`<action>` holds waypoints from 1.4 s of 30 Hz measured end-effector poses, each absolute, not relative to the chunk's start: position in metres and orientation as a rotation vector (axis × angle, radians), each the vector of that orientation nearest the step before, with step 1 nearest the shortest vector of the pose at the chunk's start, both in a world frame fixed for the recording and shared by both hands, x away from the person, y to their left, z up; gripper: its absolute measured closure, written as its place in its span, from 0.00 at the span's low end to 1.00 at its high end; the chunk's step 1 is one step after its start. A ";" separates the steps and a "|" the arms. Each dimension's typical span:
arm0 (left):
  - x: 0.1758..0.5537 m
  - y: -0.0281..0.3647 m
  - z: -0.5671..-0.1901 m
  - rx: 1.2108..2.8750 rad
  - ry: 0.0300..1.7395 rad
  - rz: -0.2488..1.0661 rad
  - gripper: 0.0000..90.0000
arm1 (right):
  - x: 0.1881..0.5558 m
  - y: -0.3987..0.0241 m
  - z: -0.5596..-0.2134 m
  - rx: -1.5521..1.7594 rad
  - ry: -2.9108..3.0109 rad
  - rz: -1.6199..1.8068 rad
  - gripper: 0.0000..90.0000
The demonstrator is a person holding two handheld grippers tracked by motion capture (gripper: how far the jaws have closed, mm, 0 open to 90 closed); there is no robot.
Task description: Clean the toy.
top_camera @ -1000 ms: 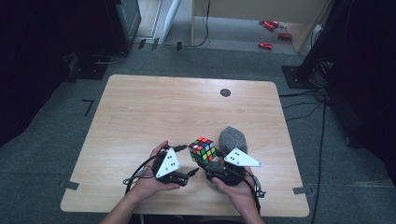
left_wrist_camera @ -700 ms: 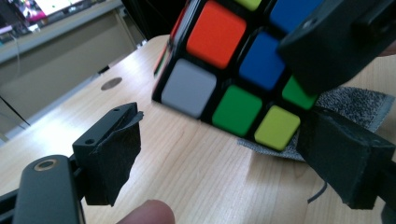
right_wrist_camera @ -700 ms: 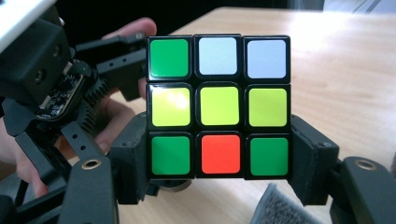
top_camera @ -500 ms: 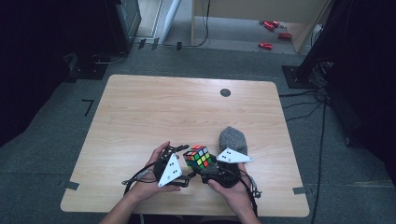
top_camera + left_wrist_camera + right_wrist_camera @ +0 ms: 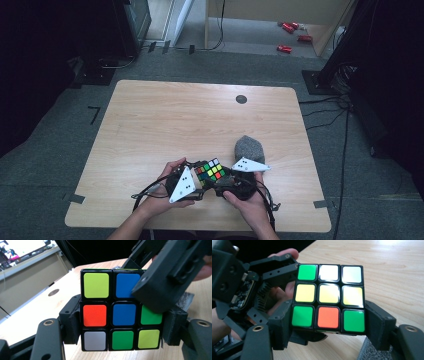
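A: Where is the Rubik's cube (image 5: 210, 171) now?

B: Above the near edge of the wooden counter (image 5: 165, 120), beside a grey cloth (image 5: 249, 148). The left tool (image 5: 121, 327) has just been closing and now grasps it; the right tool (image 5: 329, 325) grasps it too.

A: How to turn well?

B: Keep one tool steady and twist one layer squarely. I read no brand or writing.

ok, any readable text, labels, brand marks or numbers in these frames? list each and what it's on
None readable.
Scrambled multicolour puzzle cube: plain colour stickers, no logo or print on the faces in view.
Light wooden table: no markings, just a dark round hole.
White three-cornered plates on the claws: small dark dots, no characters.
Bright screen at top left of the left gripper view: content too small and blurred to read.
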State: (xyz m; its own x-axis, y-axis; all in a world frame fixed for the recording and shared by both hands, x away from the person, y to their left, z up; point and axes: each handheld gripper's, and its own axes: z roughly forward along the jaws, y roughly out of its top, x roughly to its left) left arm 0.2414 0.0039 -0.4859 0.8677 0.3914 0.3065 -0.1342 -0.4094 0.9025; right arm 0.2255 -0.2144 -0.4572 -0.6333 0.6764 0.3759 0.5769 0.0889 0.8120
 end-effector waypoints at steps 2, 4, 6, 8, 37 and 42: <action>0.244 0.007 -0.485 1.909 0.232 0.569 0.37 | 0.225 -0.218 -0.455 1.276 2.229 1.624 0.31; 0.249 0.012 -0.484 1.897 0.284 0.554 0.37 | 0.226 -0.224 -0.452 1.263 2.194 1.644 0.26; 0.254 0.018 -0.483 1.888 0.337 0.537 0.37 | 0.228 -0.232 -0.450 1.256 2.149 1.661 0.25; 0.257 0.023 -0.482 1.882 0.377 0.526 0.37 | 0.230 -0.241 -0.450 1.246 2.098 1.639 0.25; 0.266 0.032 -0.479 1.897 0.479 0.441 0.37 | 0.260 -0.283 -0.522 1.205 2.216 1.040 0.33; 0.265 0.031 -0.480 1.900 0.477 0.441 0.37 | 0.260 -0.292 -0.522 1.270 2.151 1.052 0.67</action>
